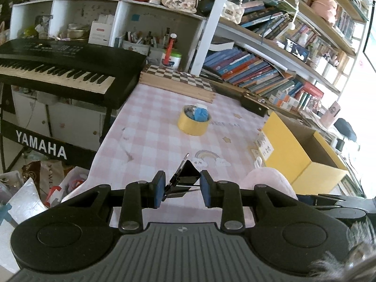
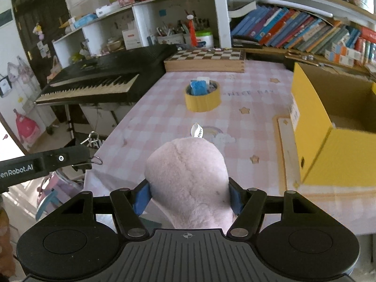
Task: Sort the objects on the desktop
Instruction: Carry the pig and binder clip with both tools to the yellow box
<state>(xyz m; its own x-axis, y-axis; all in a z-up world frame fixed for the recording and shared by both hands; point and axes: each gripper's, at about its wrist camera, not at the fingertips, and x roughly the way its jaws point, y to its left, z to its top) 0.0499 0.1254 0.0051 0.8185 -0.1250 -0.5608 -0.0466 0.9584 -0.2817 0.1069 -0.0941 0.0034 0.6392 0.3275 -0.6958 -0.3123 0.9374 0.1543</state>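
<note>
My left gripper is shut on a black binder clip and holds it above the near end of the pink checked table. It also shows at the left of the right wrist view. My right gripper is shut on a pink plush toy with a white tag; the toy also shows in the left wrist view. A yellow tape roll with blue and white items inside sits mid-table, also in the right wrist view. An open yellow cardboard box stands on the right.
A wooden chessboard box lies at the table's far end. A black Yamaha keyboard stands along the left edge. Bookshelves full of books line the back and right. Bags lie on the floor at left.
</note>
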